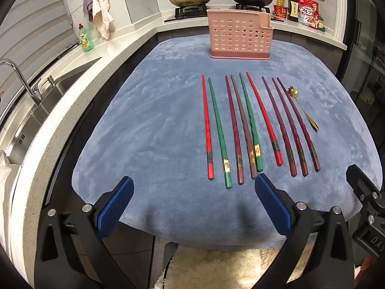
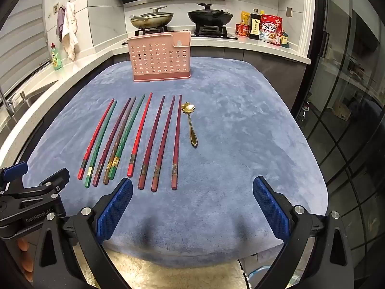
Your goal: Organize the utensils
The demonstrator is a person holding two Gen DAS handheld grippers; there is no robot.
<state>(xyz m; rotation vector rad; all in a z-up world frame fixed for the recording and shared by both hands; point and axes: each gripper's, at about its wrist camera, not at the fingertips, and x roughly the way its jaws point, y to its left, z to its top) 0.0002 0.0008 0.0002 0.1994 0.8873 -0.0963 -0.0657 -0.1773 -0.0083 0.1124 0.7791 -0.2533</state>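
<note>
cloth (image 1: 149,125): blue-grey, plush, with lighter brushed streaks
rack (image 1: 237,35): pale pink, its wall patterned with rows of round holes
chopsticks (image 1: 250,125): two red, two green, one brown, four dark purple-maroon, each with a dark or gold band near the thick end
spoon (image 2: 191,122): gold, with a flower-shaped bowl
gripper pads (image 2: 114,210): blue, fine cross-hatch texture, on black arms
bottle (image 1: 84,39): green, red cap
towel (image 1: 101,9): cream, beside a purple cloth

I saw a plush, matt blue-grey cloth (image 1: 168,120) under glossy lacquered red, green and purple chopsticks (image 1: 250,125). The small gold flower-shaped spoon (image 2: 191,125) gleamed like polished metal; the pink perforated holder (image 2: 160,59) looked smooth matt plastic.
</note>
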